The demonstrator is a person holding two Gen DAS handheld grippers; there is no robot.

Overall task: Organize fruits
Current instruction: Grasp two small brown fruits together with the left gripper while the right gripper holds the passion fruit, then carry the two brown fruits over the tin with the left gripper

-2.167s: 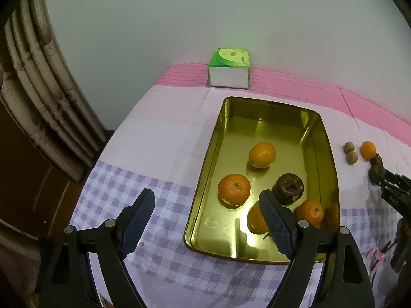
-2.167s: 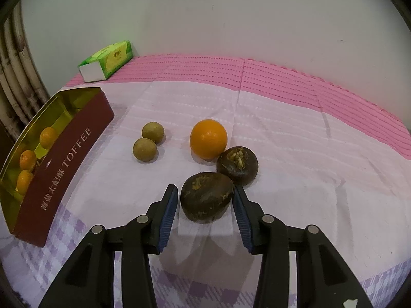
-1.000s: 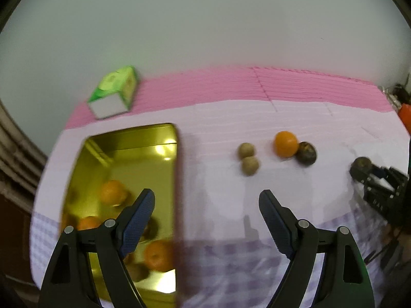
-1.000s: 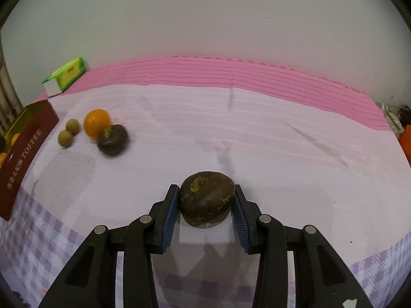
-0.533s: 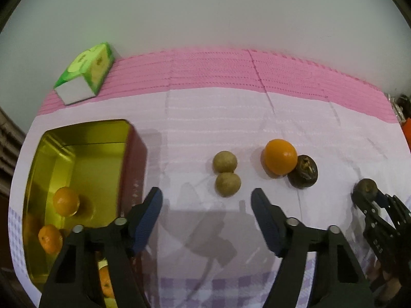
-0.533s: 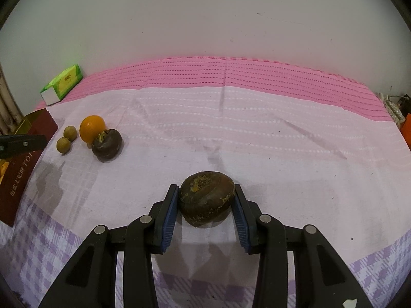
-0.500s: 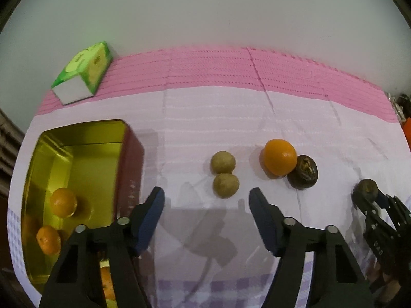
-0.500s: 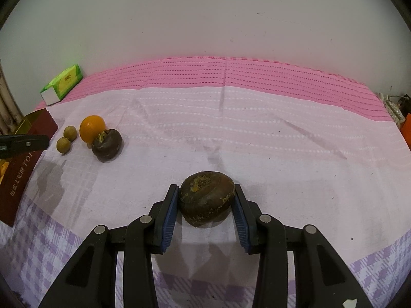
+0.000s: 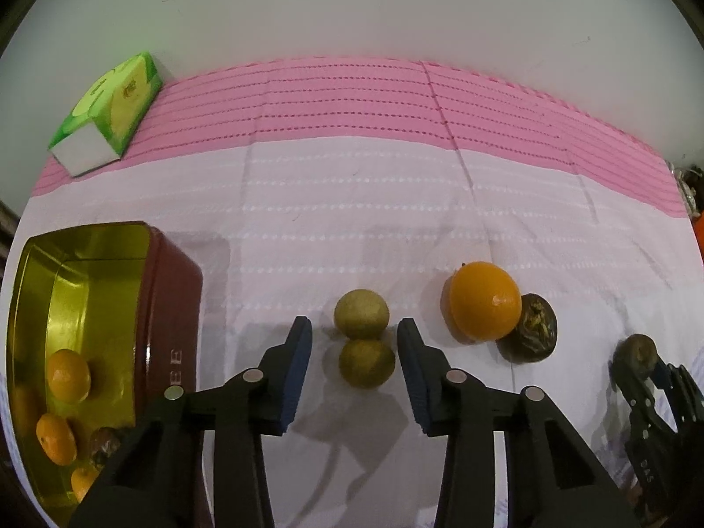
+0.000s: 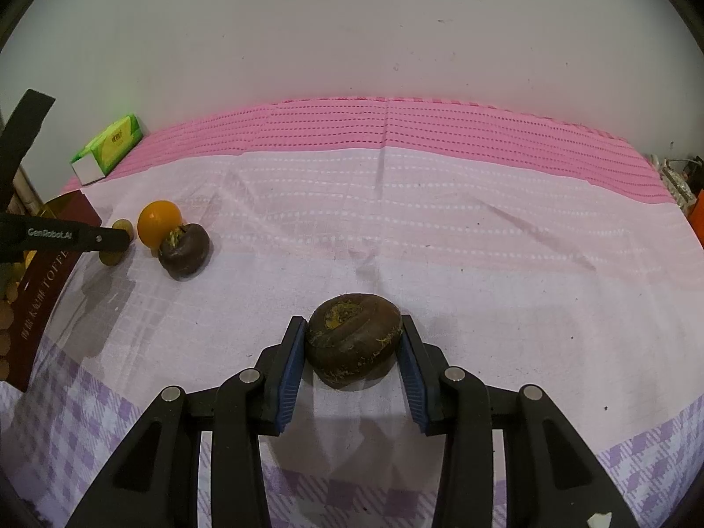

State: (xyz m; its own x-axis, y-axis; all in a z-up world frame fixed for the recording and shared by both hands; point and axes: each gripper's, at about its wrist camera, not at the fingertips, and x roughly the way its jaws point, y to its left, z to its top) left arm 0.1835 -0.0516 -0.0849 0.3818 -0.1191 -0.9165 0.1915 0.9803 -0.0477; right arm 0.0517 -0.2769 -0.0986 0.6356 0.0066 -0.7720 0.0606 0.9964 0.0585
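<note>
The left gripper [image 9: 354,361] points steeply down at the bench, and its fingers [image 9: 295,369] have just been closing around the nearer small green-brown fruit [image 9: 366,363]. That fruit lies squarely between the two blue pads, but a sliver of cloth shows on each side, so the fingers are narrowed around it and not yet pinching it. A second small green-brown fruit [image 9: 361,313] sits touching it just beyond, so the pair runs straight away from the fingers, along their line. The coming grip likely turns on that: the pads should catch the near one without nudging its twin. To the right of the pair, an orange [image 9: 482,301] rests against a dark brown fruit [image 9: 534,333]. To the left stands the gold tin [image 9: 171,290], open, with several oranges [image 9: 68,376] in it; it is probably where the fruit goes.

Further right, the right gripper [image 10: 352,352] holds a second dark brown fruit [image 10: 354,339], fingers pinching both flanks, low over the checked tablecloth [image 10: 440,237]. It is well apart from the tin, so the left hand is the nearer to both fruit and tin. At the far edge a green tissue box [image 9: 108,114] lies by the wall.
</note>
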